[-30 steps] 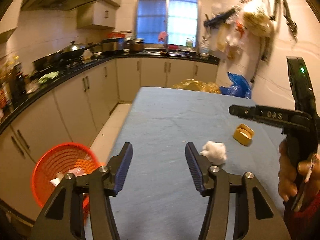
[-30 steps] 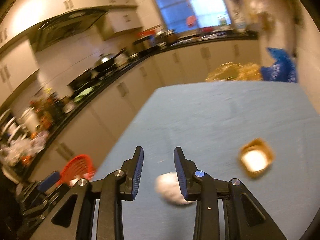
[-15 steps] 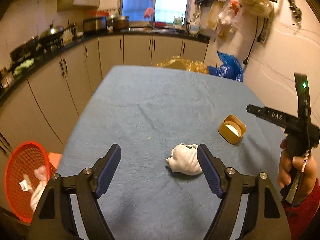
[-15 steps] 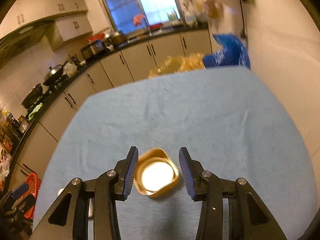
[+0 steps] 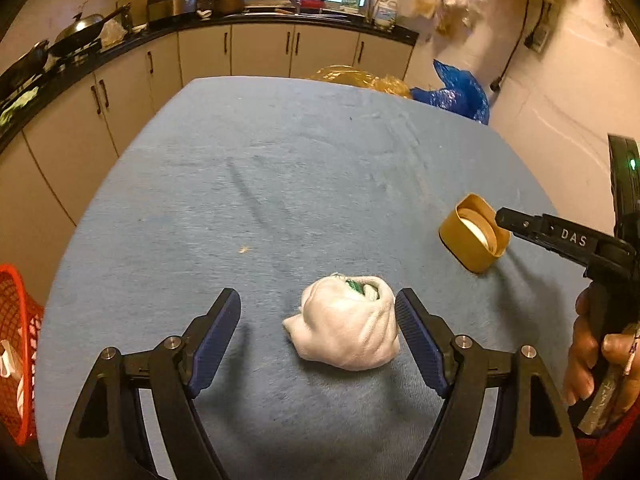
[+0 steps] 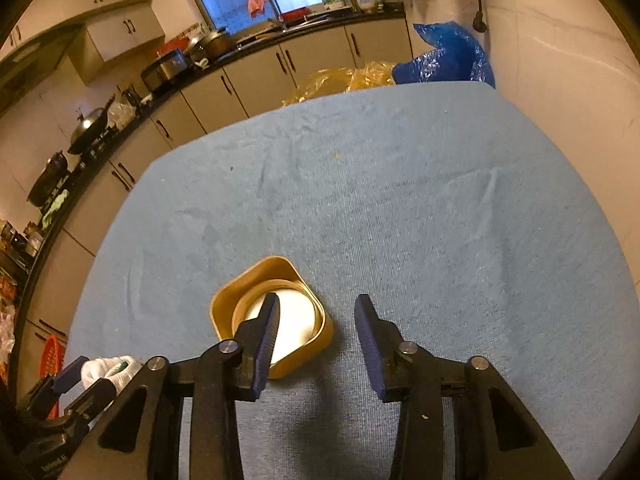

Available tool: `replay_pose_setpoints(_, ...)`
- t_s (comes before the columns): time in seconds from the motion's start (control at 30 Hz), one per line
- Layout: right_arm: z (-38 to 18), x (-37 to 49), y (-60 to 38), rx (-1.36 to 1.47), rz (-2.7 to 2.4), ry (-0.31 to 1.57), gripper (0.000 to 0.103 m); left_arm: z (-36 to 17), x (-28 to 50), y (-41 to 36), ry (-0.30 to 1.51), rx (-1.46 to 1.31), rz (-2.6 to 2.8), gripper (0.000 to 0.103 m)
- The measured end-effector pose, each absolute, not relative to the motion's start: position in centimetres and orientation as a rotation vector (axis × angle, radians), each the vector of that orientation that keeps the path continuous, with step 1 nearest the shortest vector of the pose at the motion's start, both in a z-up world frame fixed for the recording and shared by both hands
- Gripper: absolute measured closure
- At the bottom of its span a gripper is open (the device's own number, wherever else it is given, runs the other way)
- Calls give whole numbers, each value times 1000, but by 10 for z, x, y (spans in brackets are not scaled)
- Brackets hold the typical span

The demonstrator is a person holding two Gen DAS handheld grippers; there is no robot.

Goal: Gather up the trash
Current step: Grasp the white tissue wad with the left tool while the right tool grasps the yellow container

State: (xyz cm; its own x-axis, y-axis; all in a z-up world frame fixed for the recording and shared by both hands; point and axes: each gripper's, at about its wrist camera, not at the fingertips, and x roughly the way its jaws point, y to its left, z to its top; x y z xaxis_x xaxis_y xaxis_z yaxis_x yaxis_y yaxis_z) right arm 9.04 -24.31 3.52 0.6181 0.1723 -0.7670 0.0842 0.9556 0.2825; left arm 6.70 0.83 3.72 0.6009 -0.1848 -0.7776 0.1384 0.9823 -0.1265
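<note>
The left gripper [image 5: 318, 318] is spread wide over the nubby blue tablecloth [image 5: 280, 184], empty — a crumpled white tissue wad [image 5: 348, 334] lies between its ribbed pads, nearer the right one. The right gripper [image 6: 316, 320], half open and empty, straddles one wall of a squarish gold cap [image 6: 272, 316] with rounded corners. A red mesh basket [image 5: 16, 356] stands beside the table.

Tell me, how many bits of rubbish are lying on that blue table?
2. A crumpled white wad lies between the fingers of the left hand-held gripper. A gold square container sits at the right hand-held gripper, one finger over its opening. Nothing else shows on the blue table.
</note>
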Motion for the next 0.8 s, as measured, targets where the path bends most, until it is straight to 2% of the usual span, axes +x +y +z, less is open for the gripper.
replay_pose_setpoints(0.07, 31, 93, -243, 298, 44, 919, 67, 34, 69, 3, 903, -29, -191, 25)
replay_pose_setpoints(0.13, 27, 95, -240, 291, 39, 929, 70, 30, 70, -2, 894, -6, -195, 30)
replay_pose_setpoints(0.27, 19, 99, -236, 269, 26, 949, 78, 21, 70, -4, 910, -10, -240, 57)
replay_pose_setpoints(0.37, 17, 100, -233, 259, 25, 947, 90, 22, 66, -6, 878, 11, -245, 63)
replay_pose_setpoints(0.4, 17, 100, -232, 249, 16, 942, 90, 23, 64, -5, 869, 8, -248, 65)
replay_pose_setpoints(0.8, 45, 78, -200, 204, 94, 810, 92, 42, 52, 18, 700, 13, -102, 67)
